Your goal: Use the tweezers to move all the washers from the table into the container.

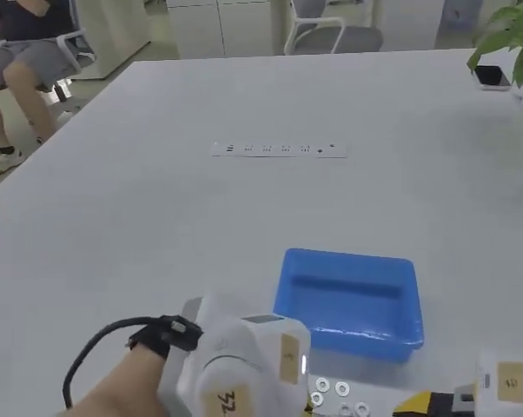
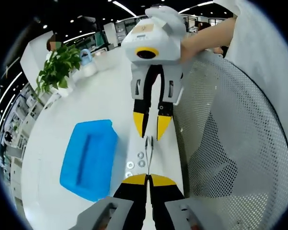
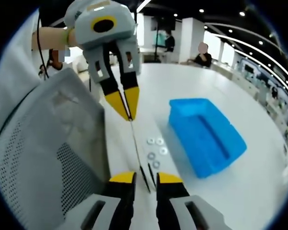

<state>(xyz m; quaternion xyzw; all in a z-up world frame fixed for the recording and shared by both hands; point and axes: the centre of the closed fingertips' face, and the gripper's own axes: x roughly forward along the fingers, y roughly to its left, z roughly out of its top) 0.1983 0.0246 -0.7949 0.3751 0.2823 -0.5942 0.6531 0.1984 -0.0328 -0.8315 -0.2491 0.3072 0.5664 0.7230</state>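
Note:
Thin metal tweezers [image 3: 137,143] lie along the table's near edge between my two grippers. My left gripper [image 2: 147,180] is shut on their joined end and shows at the bottom of the head view [image 1: 310,401]. My right gripper [image 3: 146,178] is open, its yellow jaws standing either side of the tweezers' two spread arms. Several small washers [image 3: 156,152] lie on the white table [image 1: 244,217] beside the tweezers [image 2: 149,148], also visible in the head view as washers [image 1: 335,393]. The blue container [image 1: 348,300] stands just beyond them and looks to have nothing in it.
A white power strip [image 1: 279,149] lies mid-table. A potted plant [image 1: 512,39] and a phone [image 1: 492,76] sit at the far right. A seated person [image 1: 18,61] is at the far left. A mesh chair back [image 2: 225,143] stands close behind the grippers.

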